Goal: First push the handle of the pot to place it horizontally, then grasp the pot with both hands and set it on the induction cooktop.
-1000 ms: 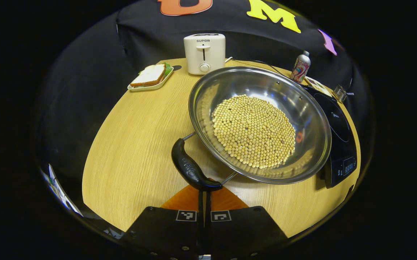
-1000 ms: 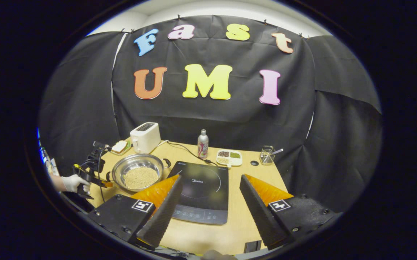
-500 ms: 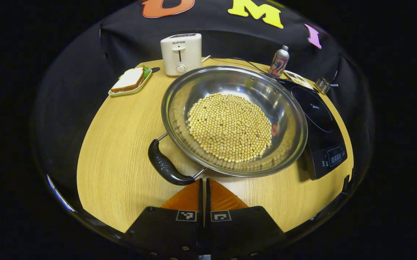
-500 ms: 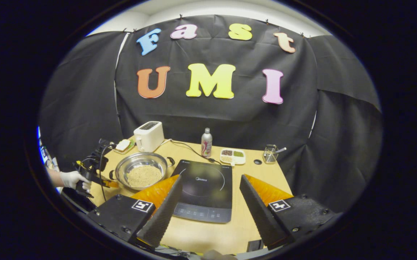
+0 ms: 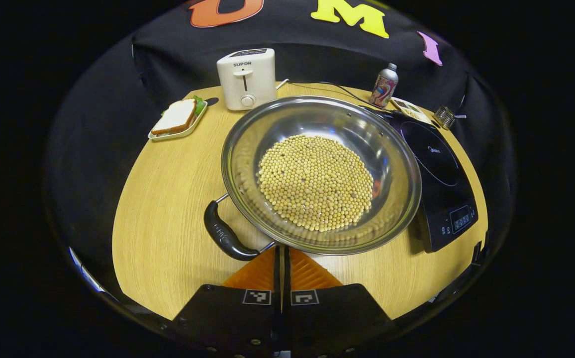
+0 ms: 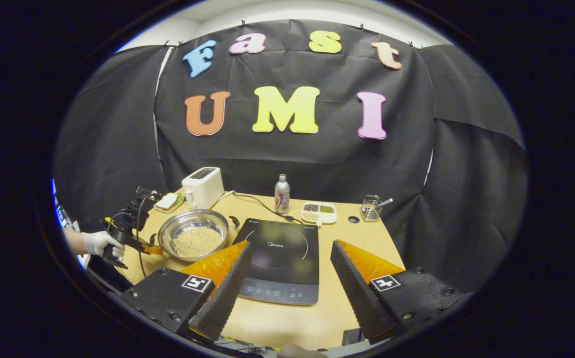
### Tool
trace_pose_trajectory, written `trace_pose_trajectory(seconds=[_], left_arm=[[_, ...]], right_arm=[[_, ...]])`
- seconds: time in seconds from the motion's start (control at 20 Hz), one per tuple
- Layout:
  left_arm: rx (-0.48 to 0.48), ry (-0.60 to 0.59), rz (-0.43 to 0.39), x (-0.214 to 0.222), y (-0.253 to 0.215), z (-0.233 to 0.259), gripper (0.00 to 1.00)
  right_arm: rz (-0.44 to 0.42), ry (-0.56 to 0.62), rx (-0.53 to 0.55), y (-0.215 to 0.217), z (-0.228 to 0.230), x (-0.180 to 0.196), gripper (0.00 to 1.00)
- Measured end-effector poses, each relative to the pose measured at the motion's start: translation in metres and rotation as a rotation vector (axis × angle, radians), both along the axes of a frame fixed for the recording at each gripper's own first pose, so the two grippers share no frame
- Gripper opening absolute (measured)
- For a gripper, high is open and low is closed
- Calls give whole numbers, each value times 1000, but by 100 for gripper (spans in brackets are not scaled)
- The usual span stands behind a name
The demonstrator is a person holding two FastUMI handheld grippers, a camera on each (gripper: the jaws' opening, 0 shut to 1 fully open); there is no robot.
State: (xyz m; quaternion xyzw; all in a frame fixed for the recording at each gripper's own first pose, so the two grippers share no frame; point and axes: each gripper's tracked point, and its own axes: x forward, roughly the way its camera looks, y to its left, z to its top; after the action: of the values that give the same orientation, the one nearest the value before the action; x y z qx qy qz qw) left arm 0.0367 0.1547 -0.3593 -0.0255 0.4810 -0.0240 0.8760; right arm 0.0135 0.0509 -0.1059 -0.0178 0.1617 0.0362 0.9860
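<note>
Left tool (image 5: 282,258) backed off handle (image 5: 224,237).

Pot (image 5: 317,174) w/ soybeans (image 5: 316,183) mid-table (image 5: 168,199), induction cooktop (image 5: 441,179) just right; toaster (image 5: 246,78), sandwich tray (image 5: 175,119) at back-left edge.

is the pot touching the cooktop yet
Cannot tell. In the left gripper view the pot rim overlaps the cooktop edge, hiding any gap.

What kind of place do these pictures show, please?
Probably a mock kitchen set up in a recording booth: a wooden table holds an induction cooktop, a toaster and a pot of beans, with black cloth behind.
</note>
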Motion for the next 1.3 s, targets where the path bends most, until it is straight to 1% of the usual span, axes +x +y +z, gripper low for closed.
trace_pose_trajectory(seconds=[0.05, 0.1, 0.15, 0.2, 0.25, 0.35, 0.5, 0.55, 0.6, 0.65, 0.75, 0.8, 1.0, 1.05, 1.1, 1.3], left_arm=[[-1, 1, 6, 1, 2, -1, 0], [-1, 1, 13, 3, 5, 0, 5], [-1, -3, 22, 5, 7, 0, 0], [-1, -1, 30, 8, 10, -1, 0], [-4, -5, 42, 10, 13, -2, 0], [-11, -4, 60, 12, 17, -1, 0], [4, -8, 74, 15, 26, -2, 0], [4, -8, 86, 15, 30, -2, 0], [-1, -5, 104, 16, 33, -2, 0], [-7, -2, 118, 17, 36, -3, 0], [-12, -1, 139, 18, 45, -3, 0], [-7, -1, 147, 20, 49, -3, 0], [-6, -7, 171, 29, 60, 1, 0], [-9, -9, 179, 30, 60, 0, 0], [-11, -10, 187, 33, 63, 0, 0], [-27, -11, 219, 49, 69, 0, 0]], right_arm=[[1, 0, -2, 1, 0, 1, 97], [0, 0, -5, 0, 0, 2, 100], [-1, 1, -6, 0, 0, 4, 100], [0, 2, -5, 0, 0, 6, 100], [1, 3, -5, 1, 0, 6, 97], [3, 4, -8, 2, 1, 8, 97], [7, 4, -14, 3, 2, 12, 97], [10, 4, -18, 3, 2, 12, 100], [12, 4, -20, 4, 3, 14, 97], [15, 5, -21, 5, 3, 14, 100], [19, 3, -26, 6, 4, 15, 100], [20, 3, -29, 6, 5, 15, 97], [21, 1, -32, 6, 6, 17, 97], [21, 1, -34, 5, 5, 17, 100], [21, 2, -35, 6, 6, 17, 97], [17, 6, -38, 4, 5, 18, 97]])
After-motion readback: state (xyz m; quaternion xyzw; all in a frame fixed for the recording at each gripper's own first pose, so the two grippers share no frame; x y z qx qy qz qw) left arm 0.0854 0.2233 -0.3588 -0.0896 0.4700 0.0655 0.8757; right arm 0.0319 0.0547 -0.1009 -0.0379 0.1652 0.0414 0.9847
